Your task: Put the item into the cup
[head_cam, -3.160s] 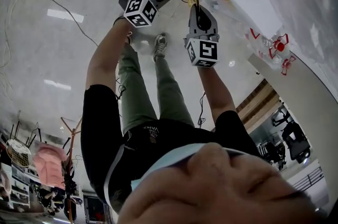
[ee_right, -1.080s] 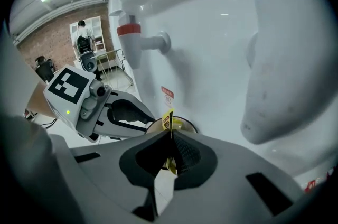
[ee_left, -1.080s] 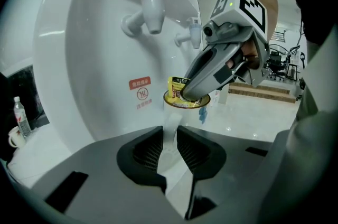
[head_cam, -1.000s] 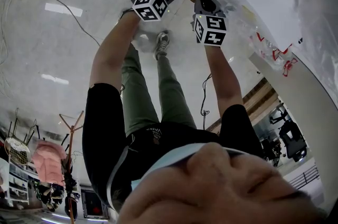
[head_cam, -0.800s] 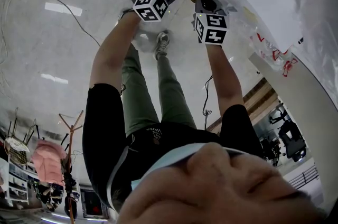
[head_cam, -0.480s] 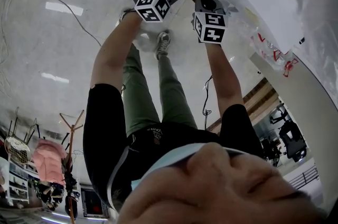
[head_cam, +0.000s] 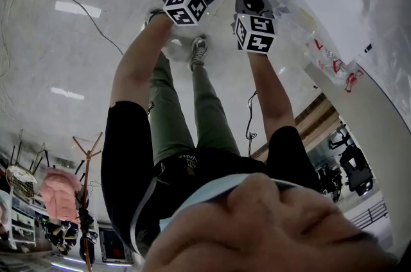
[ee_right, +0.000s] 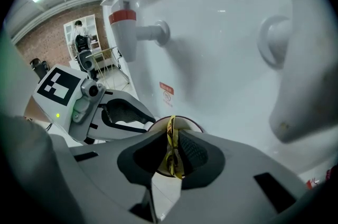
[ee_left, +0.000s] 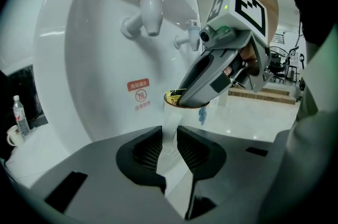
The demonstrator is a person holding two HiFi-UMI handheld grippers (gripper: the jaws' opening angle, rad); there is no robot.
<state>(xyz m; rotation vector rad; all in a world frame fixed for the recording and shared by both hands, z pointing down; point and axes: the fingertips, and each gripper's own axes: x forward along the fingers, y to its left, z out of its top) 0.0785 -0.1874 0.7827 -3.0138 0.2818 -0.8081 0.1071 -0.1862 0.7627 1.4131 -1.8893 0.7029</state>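
Since the earliest head view both grippers have risen and drawn together against the white water dispenser [ee_left: 90, 59], and the right gripper [ee_right: 170, 151] has closed the gap that lay between it and the left gripper [ee_left: 168, 136]; over the last second neither shifts. The left gripper's jaws are pressed on the wall of the white paper cup [ee_left: 170, 121], which stands roughly upright and lower than the tap with the red band [ee_left: 151, 2]; a second tap [ee_left: 193, 37] juts out to that tap's right, and a red label [ee_left: 138, 95] sits on the dispenser's face just beside the cup's rim. The right gripper's jaws are clamped on the item, a thin yellow packet [ee_right: 171, 150], seen edge-on between the pads; this gripper comes in from above, tilted downward, with its tips right at the cup's mouth. In the left gripper view the packet's end shows inside the circle of the rim (whether it touches the cup's wall cannot be told); the packet is not yet let go. In the head view the two grippers sit close side by side at the dispenser's edge.
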